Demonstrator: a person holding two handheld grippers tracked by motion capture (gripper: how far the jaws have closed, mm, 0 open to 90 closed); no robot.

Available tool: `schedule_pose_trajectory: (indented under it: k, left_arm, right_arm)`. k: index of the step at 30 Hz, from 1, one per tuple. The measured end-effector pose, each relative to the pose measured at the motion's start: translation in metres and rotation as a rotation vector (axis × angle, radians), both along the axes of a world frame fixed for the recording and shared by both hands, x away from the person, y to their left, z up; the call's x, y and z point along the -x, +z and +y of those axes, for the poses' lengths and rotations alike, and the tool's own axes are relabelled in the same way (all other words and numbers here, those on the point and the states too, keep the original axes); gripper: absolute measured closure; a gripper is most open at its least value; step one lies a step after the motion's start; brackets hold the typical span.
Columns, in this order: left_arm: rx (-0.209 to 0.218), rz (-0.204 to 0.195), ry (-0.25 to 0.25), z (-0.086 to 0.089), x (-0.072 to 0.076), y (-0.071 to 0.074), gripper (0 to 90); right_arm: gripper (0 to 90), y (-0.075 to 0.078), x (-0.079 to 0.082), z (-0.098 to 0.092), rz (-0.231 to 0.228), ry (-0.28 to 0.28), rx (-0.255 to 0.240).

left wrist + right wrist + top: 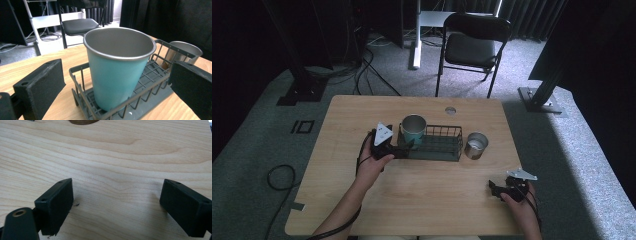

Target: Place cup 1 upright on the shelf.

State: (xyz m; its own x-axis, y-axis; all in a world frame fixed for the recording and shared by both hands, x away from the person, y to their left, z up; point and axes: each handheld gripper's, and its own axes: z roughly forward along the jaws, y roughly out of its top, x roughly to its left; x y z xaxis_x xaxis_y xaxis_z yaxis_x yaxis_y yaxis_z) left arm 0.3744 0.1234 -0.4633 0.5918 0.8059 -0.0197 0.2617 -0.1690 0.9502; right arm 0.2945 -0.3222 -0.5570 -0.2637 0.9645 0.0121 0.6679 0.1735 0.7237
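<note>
A teal metal cup (pixel 413 129) (pixel 117 67) stands upright in the left end of a dark wire basket (pixel 442 149) (pixel 150 85) on the wooden table (pixel 412 185). My left gripper (pixel 404 149) (pixel 117 90) is open just left of the basket, its jaws spread wide on either side of the cup without touching it. A bare steel cup (pixel 475 145) (pixel 183 51) stands on the table just past the basket's right end. Near the table's front right corner my right gripper (pixel 495 190) (pixel 116 205) rests low over bare wood, open with nothing between its jaws.
A black folding chair (pixel 472 45) (pixel 77 25) stands beyond the table's far edge. A small round hole (pixel 450 110) sits near the far edge of the tabletop. Cables (pixel 277 175) lie on the carpet at left.
</note>
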Motion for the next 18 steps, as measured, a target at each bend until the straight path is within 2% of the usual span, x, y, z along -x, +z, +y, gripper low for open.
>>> schedule_pose_trajectory:
  k: [3, 9, 18]
  left_arm:
    - [-0.004, 0.002, -0.005, 0.008, 0.003, 0.0, 1.0]
    - [0.016, 0.016, -0.006, 0.021, 0.006, 0.001, 1.0]
    - [-0.02, 0.029, -0.006, 0.036, 0.013, -0.002, 1.0]
  right_arm:
    - [11.4, 0.0, 0.0, 0.0, 0.0, 0.001, 0.001]
    - [11.4, 0.0, 0.0, 0.0, 0.0, 0.001, 0.001]
    - [11.4, 0.0, 0.0, 0.0, 0.0, 0.001, 0.001]
